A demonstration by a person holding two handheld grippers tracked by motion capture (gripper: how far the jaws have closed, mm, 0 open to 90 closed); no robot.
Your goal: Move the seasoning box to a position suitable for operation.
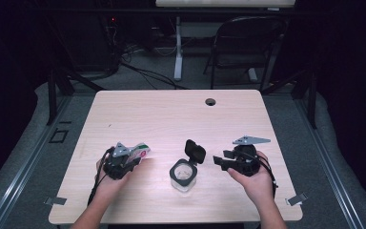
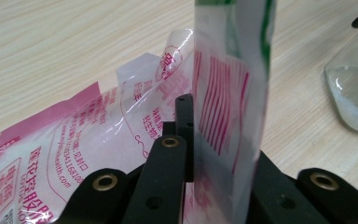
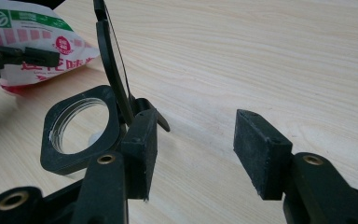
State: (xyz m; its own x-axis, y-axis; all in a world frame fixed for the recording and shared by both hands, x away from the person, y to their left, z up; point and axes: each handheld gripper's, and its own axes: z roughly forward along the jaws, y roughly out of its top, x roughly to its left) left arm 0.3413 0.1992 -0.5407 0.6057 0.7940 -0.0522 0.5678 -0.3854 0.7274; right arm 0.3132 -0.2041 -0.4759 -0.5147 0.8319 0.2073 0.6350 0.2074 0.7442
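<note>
A pink and white plastic packet (image 1: 140,151) with a green band is pinched between the jaws of my left gripper (image 1: 132,163) at the table's front left. In the left gripper view the packet (image 2: 228,93) stands upright in that gripper (image 2: 219,126), crumpled to one side. A clear jar (image 1: 183,175) with a black square rim stands at front centre, its hinged black lid (image 1: 195,150) flipped up. My right gripper (image 1: 219,161) hovers open just right of the jar, nothing between its jaws. In the right gripper view the jar (image 3: 79,126) lies left of that gripper (image 3: 196,140).
The wooden table (image 1: 171,114) has a cable hole (image 1: 210,101) near its far edge. A black chair (image 1: 245,47) and a white desk leg (image 1: 177,47) stand on the floor beyond it. Metal clips (image 1: 295,199) sit at the front corners.
</note>
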